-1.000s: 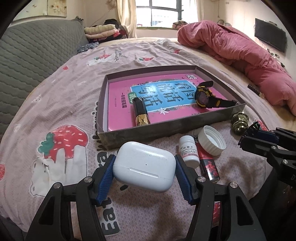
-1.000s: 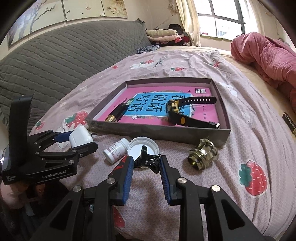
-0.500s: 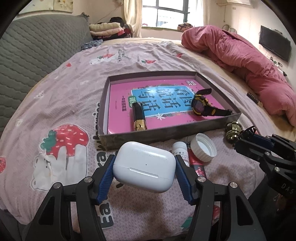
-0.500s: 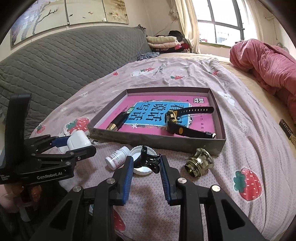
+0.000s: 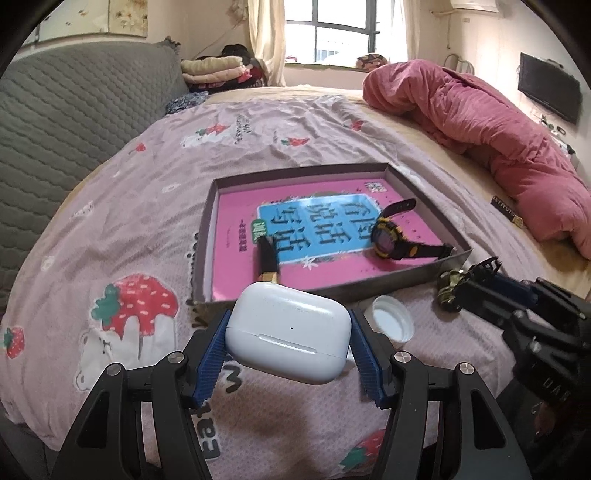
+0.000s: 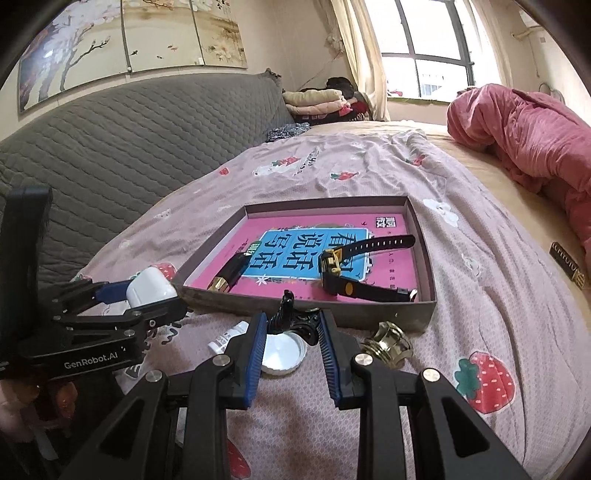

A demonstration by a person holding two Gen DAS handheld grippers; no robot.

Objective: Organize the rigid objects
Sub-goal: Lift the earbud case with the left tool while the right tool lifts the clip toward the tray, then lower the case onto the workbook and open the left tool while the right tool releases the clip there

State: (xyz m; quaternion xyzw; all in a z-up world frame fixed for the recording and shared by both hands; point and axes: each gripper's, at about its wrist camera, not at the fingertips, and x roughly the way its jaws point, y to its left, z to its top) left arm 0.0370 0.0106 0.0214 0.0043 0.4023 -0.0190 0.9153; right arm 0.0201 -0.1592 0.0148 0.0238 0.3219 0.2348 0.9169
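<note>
Carrying Two Small Things Toward the Tray

Holding a white earbud case [image 5: 288, 332] crosswise between its blue pads, the left gripper [image 5: 290, 345] hangs above the bedsheet just short of the near wall of the shallow grey tray [image 5: 205, 236]. The case is pinched by its two short ends, which keeps its broad face level and should let it go down flat. The right gripper [image 6: 291, 345] is closed on a black hair claw clip [image 6: 291, 317], clamped low so that the clip's curved top stands up clear of the pads; it too waits just before the tray's near wall.

Both things look bound for the tray, judging by the task and by what already lies there: a pink and blue booklet [image 5: 236, 210] lines the floor, with a black and gold lipstick tube [image 5: 266, 258] near the left and a black and yellow digital watch [image 5: 388, 238] to the right, its strap stretched out. Bare pink floor is left between and behind them.

Not yet sorted, on the sheet before the tray, are a white bottle cap [image 6: 282, 352] lying open side up, a small white pill bottle [image 6: 229, 338] on its side to its left, and a brass knob [image 6: 388, 345] to the right.

All of it rests on a bed [image 6: 498, 295] under a mauve strawberry-print sheet, soft and wrinkled. A grey quilted headboard [image 6: 129, 129] lies to the left, a heaped pink duvet [image 5: 480, 122] far right, folded clothes under the window [image 5: 343, 33], and a wall-mounted screen [image 5: 548, 92] at the far right.
</note>
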